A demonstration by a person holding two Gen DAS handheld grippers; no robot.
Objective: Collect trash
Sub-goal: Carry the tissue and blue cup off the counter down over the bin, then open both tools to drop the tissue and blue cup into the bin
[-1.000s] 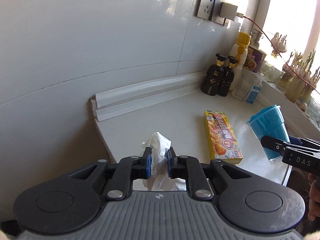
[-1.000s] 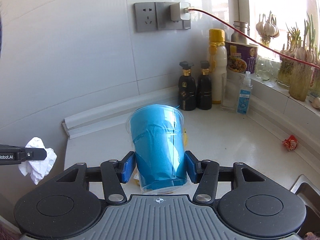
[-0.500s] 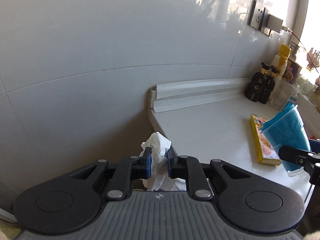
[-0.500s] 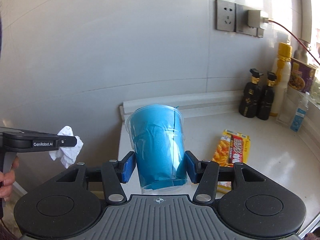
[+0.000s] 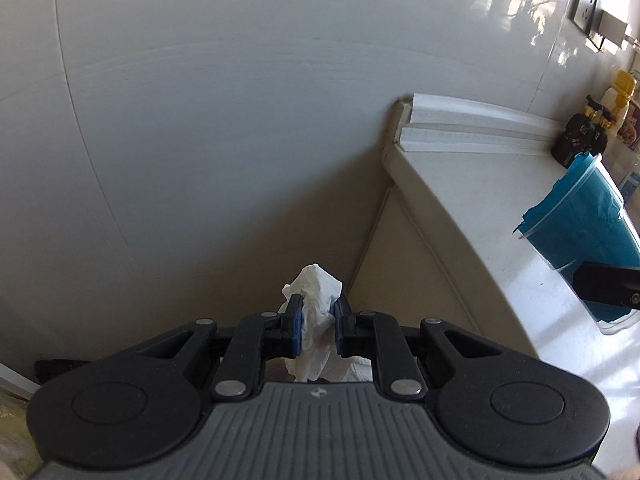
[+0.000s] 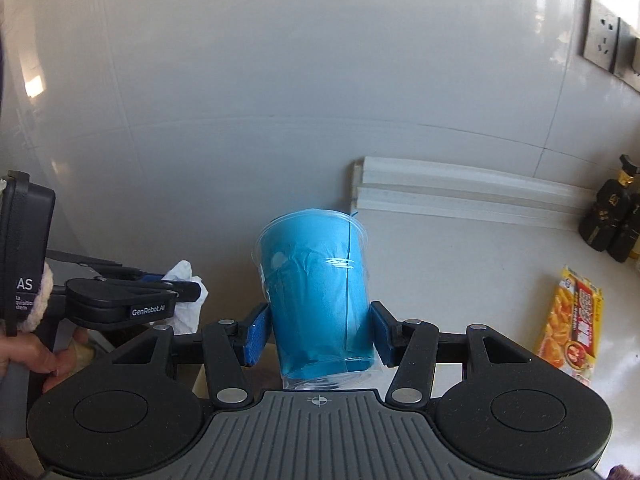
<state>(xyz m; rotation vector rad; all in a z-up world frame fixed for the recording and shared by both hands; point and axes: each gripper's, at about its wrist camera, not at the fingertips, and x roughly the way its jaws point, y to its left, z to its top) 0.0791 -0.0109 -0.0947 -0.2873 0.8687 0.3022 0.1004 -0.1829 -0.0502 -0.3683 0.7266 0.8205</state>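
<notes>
Left gripper (image 5: 316, 316) clamped on crumpled white tissue (image 5: 314, 300), past the counter (image 5: 480, 208) edge. Right gripper (image 6: 318, 332) clamped around blue-lined plastic cup (image 6: 316, 280) above that edge. Likely risks: thin cup buckling or slipping; loose tissue tearing free.

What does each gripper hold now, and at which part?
The left gripper pinches a crumpled white tissue near its middle. The right gripper clamps a clear cup with blue lining at its lower sides.
</notes>
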